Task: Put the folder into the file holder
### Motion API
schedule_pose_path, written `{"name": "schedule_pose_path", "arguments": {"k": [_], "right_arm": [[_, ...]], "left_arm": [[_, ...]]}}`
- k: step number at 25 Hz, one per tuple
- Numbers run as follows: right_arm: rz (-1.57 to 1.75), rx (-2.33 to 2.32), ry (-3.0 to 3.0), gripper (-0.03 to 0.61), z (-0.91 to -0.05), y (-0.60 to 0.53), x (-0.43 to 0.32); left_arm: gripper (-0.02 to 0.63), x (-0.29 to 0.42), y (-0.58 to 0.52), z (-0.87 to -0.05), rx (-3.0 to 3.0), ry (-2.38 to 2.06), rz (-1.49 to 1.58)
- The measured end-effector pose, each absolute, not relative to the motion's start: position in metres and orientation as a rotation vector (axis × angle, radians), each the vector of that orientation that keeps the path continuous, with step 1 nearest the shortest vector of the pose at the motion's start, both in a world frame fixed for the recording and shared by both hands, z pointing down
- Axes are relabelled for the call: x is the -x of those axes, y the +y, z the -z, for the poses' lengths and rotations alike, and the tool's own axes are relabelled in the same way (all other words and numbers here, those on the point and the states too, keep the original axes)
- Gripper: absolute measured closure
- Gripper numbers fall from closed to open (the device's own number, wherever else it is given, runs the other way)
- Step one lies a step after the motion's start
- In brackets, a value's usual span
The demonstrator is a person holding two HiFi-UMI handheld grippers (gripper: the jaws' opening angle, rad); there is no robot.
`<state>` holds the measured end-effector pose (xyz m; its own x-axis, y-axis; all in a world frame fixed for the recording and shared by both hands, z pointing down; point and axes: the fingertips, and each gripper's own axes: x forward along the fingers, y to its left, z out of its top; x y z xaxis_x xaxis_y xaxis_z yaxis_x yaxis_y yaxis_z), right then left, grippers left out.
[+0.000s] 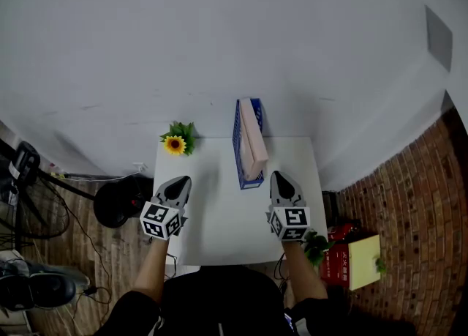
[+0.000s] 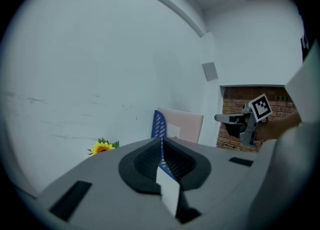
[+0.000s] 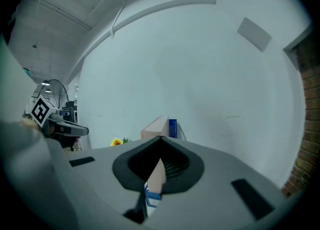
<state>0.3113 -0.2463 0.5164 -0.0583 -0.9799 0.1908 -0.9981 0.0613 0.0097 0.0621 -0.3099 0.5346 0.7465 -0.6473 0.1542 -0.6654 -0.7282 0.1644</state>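
Starting at the left, beyond the white table (image 1: 219, 217): a dark round object (image 1: 121, 199) on the wooden floor (image 1: 66, 254). Over the table's near left edge, the left gripper (image 1: 180, 181), pointed toward the far wall (image 1: 219, 34), jaws pressed together at the tips, pinching nothing. At the far left corner of the table, a sunflower (image 1: 175, 144), apart from both tools. Right of it, at the far edge near the middle, a blue file holder (image 1: 238, 153), its long side running near to far. Inside it, the pink folder (image 1: 253, 140), standing on edge, leaning a little, its top above the holder's wall. Over the near right part of the table, the right gripper (image 1: 281, 176), about level with the left one and likewise aimed at the far wall; jaws closed tight, tip to tip, empty. Folder and holder just beyond both tools, touched by neither. Past the table's right edge, low down, a red box (image 1: 338, 252) beside a yellow-green box (image 1: 363, 261), then brick (image 1: 409, 195).
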Motion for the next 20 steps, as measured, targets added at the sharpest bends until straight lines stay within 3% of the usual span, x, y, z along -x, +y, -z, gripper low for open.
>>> {"name": "schedule_pose_path", "arguments": {"k": [20], "right_arm": [[-0.186, -2.051, -2.180, 0.569, -0.5210, -0.2432, -0.3108]], "left_arm": [[0.583, -0.0653, -0.3123, -0.5305, -2.752, -1.033, -0.114]]}}
